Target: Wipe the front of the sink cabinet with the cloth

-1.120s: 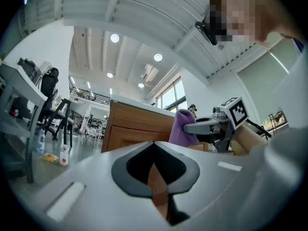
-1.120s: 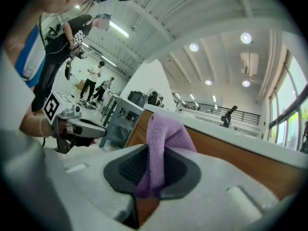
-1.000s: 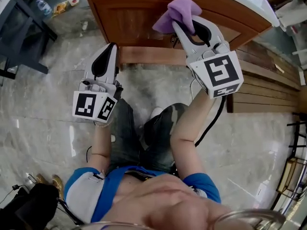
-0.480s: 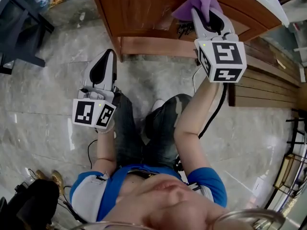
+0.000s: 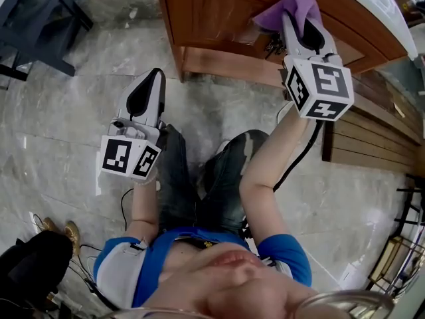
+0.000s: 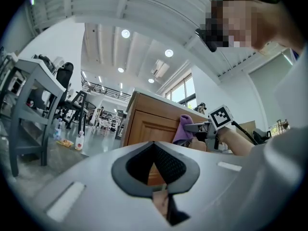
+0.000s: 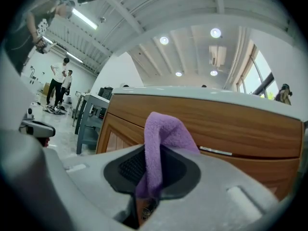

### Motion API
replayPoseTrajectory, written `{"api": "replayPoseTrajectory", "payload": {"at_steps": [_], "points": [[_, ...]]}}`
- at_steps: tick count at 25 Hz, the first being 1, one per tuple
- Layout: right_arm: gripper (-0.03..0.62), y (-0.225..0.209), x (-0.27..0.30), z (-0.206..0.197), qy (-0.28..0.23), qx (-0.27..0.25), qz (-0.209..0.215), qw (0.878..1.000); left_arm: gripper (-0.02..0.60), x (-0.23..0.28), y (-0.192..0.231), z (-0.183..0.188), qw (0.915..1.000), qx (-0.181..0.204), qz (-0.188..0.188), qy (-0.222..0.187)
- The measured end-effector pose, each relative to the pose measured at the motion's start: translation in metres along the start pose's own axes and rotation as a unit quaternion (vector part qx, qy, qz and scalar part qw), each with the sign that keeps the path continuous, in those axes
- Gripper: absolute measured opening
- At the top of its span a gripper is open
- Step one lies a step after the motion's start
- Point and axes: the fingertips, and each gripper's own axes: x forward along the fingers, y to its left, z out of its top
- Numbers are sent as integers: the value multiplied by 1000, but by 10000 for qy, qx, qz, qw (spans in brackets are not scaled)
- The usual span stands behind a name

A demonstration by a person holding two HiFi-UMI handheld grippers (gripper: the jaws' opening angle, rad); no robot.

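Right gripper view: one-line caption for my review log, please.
Right gripper shut on a purple cloth, its folded end facing the front of the wooden sink cabinet.

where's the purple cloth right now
The cloth is top right in the head view, clamped in the right gripper, up at the wooden cabinet front.

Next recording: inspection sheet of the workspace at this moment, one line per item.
Surface: wooden cabinet front under a white countertop; no dirt discernible.
Job's things: purple cloth, pinched in the right gripper, at the cabinet's upper front.
Clutter: bottles and a packet on the floor beside the cabinet.
Grippers: right gripper shut on cloth; left gripper shut, empty, held away from the cabinet.
Cables: black cable hanging from the right gripper; loose wires on the floor.
Surroundings: grey marble floor, dark table frame, slatted wooden platform.
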Motion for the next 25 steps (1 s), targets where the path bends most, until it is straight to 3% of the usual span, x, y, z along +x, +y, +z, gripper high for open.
{"api": "replayPoseTrajectory", "payload": {"at_steps": [14,25], "points": [[61,72,36,22,-365,-103,921,9950,-2,-25,2,-3,9992,-29,375,92],[61,148,77,46,-680,-109,1699,9831,-2,-60,22,6,9954,139,940,84]]}}
